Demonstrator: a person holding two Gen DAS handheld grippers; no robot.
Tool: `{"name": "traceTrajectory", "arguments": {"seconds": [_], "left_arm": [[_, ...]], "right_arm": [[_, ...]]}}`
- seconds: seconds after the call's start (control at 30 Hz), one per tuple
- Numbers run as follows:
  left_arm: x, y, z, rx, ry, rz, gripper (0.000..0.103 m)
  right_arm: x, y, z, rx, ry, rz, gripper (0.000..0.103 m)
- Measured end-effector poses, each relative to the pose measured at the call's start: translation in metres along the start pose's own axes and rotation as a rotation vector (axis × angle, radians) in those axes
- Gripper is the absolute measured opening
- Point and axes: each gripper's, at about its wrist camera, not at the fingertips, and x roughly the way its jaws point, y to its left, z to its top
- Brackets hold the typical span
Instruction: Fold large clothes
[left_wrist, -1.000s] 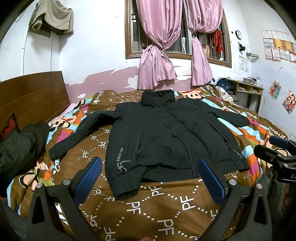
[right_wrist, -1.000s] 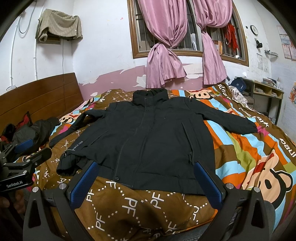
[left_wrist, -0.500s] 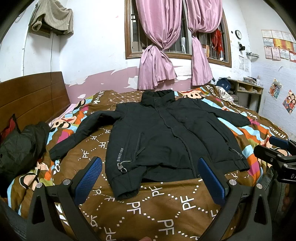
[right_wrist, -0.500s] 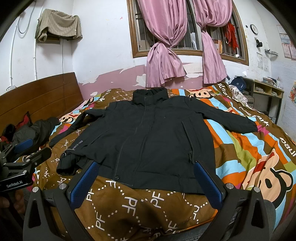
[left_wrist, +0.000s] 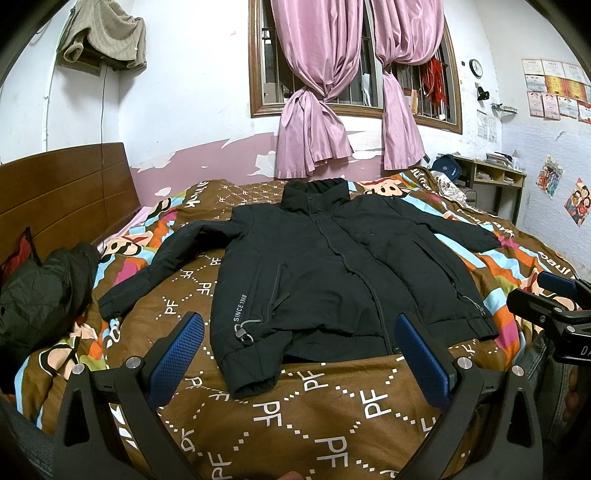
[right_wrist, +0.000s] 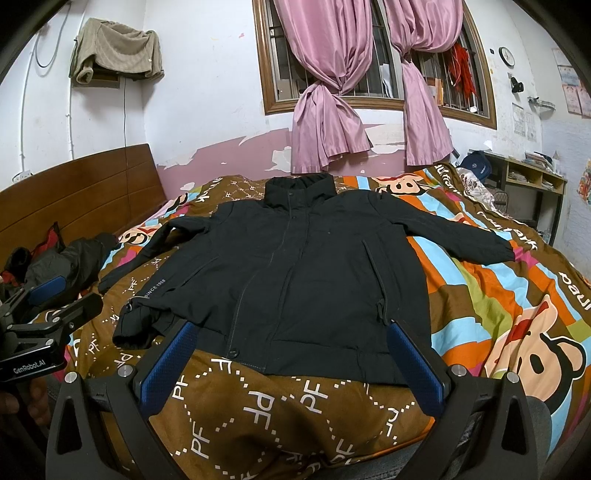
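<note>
Jacket (left_wrist: 332, 273) flat on bed (left_wrist: 332, 424), unfolded; both tongs (left_wrist: 299, 354) (right_wrist: 291, 363) wide open, empty. Sleeve grab probably next.

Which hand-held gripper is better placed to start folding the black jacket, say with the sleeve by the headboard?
Left. The left hand-held gripper hangs open on that side of the black padded jacket; the right hand-held gripper faces the other half.
</note>
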Motion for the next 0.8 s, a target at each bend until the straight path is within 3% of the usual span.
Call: {"name": "traceTrajectory", "arguments": {"seconds": [0.8], "left_arm": [[0.002,0.001,-0.002,0.006,0.012,0.008,0.101]], "right_arm": [[0.003,-0.007,-0.006,0.003,0.018,0.009,0.103]]}}
